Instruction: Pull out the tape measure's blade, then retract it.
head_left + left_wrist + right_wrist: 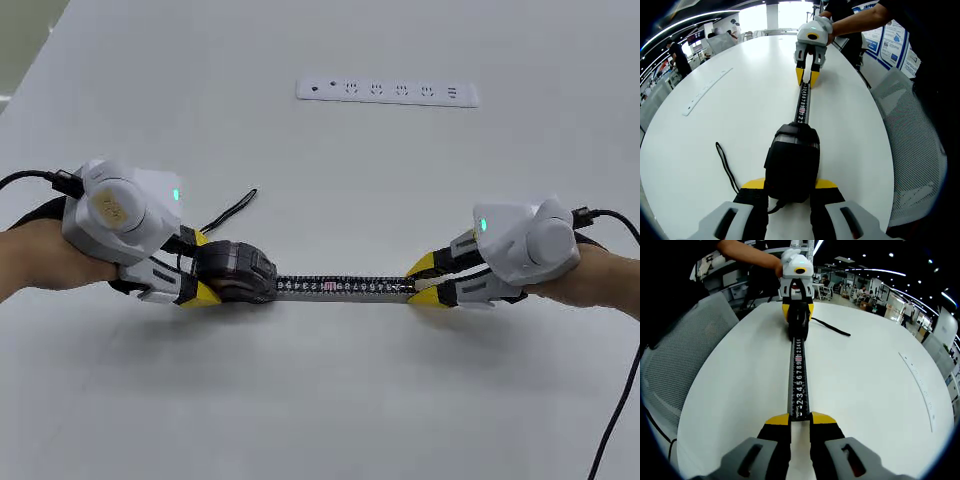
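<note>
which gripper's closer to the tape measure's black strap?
Left. The left gripper clamps the tape measure case, with the strap lying just beside it; the right gripper pinches the blade at its far end.

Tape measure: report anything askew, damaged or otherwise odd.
Nothing stands out. The blade runs straight and flat from the case in the left gripper to the right gripper, unkinked; the strap lies loose on the table.

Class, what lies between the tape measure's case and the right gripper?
The blade, pulled out low over the table, runs from the case to the right gripper. The head view shows this.
</note>
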### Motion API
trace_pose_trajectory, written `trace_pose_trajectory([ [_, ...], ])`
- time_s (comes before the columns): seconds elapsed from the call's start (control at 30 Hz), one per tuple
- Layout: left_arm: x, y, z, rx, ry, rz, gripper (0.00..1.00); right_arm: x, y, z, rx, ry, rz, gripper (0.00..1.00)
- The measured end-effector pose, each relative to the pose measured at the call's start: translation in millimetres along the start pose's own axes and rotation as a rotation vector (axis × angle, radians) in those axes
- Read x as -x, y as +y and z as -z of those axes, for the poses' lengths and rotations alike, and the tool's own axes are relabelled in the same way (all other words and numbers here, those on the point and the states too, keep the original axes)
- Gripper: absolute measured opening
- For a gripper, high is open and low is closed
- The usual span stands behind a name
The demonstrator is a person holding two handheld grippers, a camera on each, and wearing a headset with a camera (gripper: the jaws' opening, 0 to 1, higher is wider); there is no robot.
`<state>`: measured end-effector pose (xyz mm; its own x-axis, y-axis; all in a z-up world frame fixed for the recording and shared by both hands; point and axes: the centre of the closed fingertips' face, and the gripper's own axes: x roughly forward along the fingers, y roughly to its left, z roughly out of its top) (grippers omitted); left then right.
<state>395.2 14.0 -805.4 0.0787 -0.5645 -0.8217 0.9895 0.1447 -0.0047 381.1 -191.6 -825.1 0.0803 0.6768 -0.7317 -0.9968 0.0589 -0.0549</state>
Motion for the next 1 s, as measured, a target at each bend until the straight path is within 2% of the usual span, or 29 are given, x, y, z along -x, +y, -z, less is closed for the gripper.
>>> trace_pose_trajectory([
  [1.0, 0.2, -1.8, -1.6, -0.001, 0.003, 0.003, 0.29, 20.7, -1.0, 20.0, -0.016, 0.024, 0.014, 0.11],
])
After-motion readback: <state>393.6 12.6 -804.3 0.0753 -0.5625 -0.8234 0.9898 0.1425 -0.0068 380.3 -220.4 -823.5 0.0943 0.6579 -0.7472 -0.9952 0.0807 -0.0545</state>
